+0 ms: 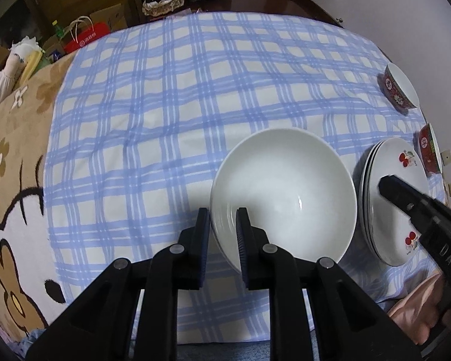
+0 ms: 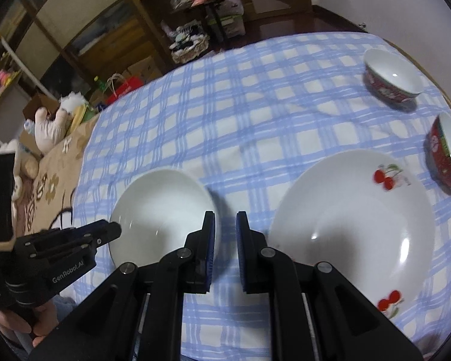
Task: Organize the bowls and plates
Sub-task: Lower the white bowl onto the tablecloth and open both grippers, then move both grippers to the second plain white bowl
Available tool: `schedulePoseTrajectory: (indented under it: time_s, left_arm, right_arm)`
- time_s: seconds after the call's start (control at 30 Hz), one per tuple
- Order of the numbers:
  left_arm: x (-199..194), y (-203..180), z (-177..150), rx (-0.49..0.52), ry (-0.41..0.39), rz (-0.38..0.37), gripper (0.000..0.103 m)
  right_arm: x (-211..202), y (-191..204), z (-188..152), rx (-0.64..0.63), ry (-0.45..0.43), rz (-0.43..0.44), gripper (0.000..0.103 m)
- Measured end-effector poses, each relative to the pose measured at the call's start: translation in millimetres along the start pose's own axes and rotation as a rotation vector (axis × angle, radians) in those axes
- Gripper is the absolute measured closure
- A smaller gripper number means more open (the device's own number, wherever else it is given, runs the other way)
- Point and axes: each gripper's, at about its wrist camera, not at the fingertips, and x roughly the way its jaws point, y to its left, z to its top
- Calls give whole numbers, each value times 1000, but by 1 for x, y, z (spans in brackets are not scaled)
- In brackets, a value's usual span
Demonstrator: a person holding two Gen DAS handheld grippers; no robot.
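A plain white bowl [image 1: 282,192] sits on the blue checked cloth [image 1: 171,114]. My left gripper [image 1: 222,219] straddles its near-left rim, one finger inside and one outside, with a gap still around the rim. A stack of cherry-patterned white plates [image 1: 397,207] lies right of the bowl. My right gripper [image 2: 225,222] is open and empty above the cloth, between the white bowl [image 2: 162,210] and the plates [image 2: 351,225]. Two red patterned bowls [image 2: 391,78] [image 2: 446,156] stand at the far right.
A brown cartoon blanket [image 1: 12,180] covers the surface left of the cloth. Shelves, boxes, a red bag [image 1: 87,39] and a soft toy [image 2: 51,126] stand beyond the far left edge. A wall is on the right.
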Motion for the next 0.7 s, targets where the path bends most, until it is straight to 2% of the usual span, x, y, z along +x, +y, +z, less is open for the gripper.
schedulePoseTrajectory:
  time_s: [0.2, 0.33, 0.4, 0.5, 0.57, 0.6, 0.67, 0.7]
  left_arm:
    - [-27, 0, 11, 2, -106, 7, 77]
    - [-38, -8, 20, 18, -121, -25, 74]
    - [-42, -18, 23, 35, -133, -21, 69]
    - [-46, -36, 27, 67, -149, -24, 54]
    - [-49, -54, 31, 101, -167, -29, 44]
    - [-51, -64, 33, 121, -174, -29, 41]
    - [-52, -80, 37, 152, -182, -37, 26]
    - [-53, -88, 38, 171, -184, -50, 24]
  right_arm:
    - [-31, -26, 15, 7, -64, -51, 88]
    - [-52, -50, 22, 17, -107, -99, 73]
    - [-59, -64, 26, 26, -125, -117, 73]
    - [-70, -83, 30, 37, -137, -149, 71]
    - [-78, -98, 32, 49, -151, -175, 53]
    - [-81, -103, 33, 53, -160, -183, 49]
    - [-88, -115, 33, 69, -177, -205, 39]
    - [-90, -123, 34, 81, -181, -218, 36]
